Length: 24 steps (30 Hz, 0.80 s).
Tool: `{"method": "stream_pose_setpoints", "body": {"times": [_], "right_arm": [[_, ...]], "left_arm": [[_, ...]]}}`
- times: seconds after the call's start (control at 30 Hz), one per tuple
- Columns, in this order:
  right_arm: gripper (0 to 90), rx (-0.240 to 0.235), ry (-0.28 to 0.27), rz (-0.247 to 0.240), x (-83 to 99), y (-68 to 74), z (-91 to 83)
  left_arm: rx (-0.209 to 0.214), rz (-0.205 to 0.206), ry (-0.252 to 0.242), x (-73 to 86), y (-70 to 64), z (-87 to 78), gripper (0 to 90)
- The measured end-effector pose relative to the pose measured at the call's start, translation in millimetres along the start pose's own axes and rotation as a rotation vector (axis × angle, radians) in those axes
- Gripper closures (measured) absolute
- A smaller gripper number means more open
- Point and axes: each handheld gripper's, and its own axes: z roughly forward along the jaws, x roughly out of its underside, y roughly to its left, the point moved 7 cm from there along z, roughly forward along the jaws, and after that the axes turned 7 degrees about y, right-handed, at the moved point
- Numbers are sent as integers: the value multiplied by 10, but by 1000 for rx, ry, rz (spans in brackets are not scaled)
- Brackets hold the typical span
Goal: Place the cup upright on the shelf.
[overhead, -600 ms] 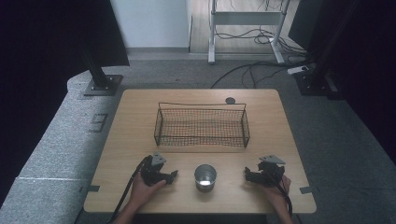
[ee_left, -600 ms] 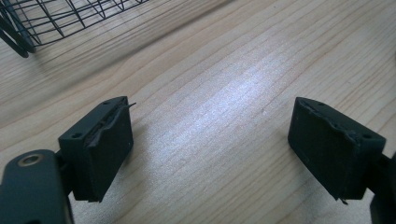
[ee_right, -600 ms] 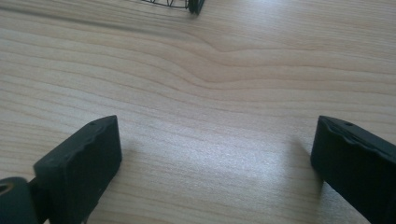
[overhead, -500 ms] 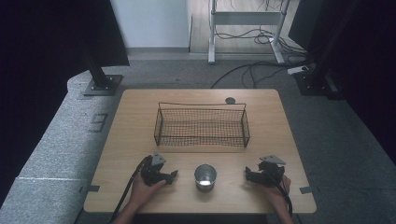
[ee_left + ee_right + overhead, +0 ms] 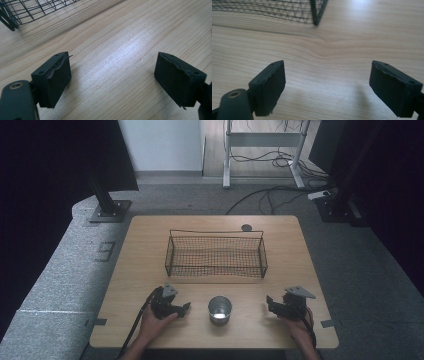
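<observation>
High view: metal cup [image 5: 219, 309] upright between 2 empty wide-open claws, left claw [image 5: 186, 306], right claw [image 5: 269, 300] | likely next: take cup squarely at mid-wall | goal probably wire basket [image 5: 216, 255] on tabletop [image 5: 140, 260]

You are holding the left gripper [image 5: 184, 308] and the right gripper [image 5: 270, 303] low, each hand behind, both with jaws spread wide.

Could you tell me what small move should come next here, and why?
Probably swing the left gripper right toward the metal cup: its jaws stand open over bare table, and the cup sits between both grippers, before the wire basket.
</observation>
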Motion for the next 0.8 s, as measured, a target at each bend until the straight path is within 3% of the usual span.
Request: {"method": "stream_pose_setpoints", "body": {"times": [0.13,0.43,0.63,0.8], "right_arm": [[157,-11,-18,-28,-25,45,-49],[179,-54,-56,-24,-65,94,-160],[181,-95,-81,-38,-103,206,-263],[190,-96,-101,-57,-121,287,-315]], "left_arm": [[2,1,0,-8,0,6,136],[2,3,-2,-13,2,10,136],[2,3,-2,-14,2,11,136],[2,4,-2,-14,2,11,136]]}}
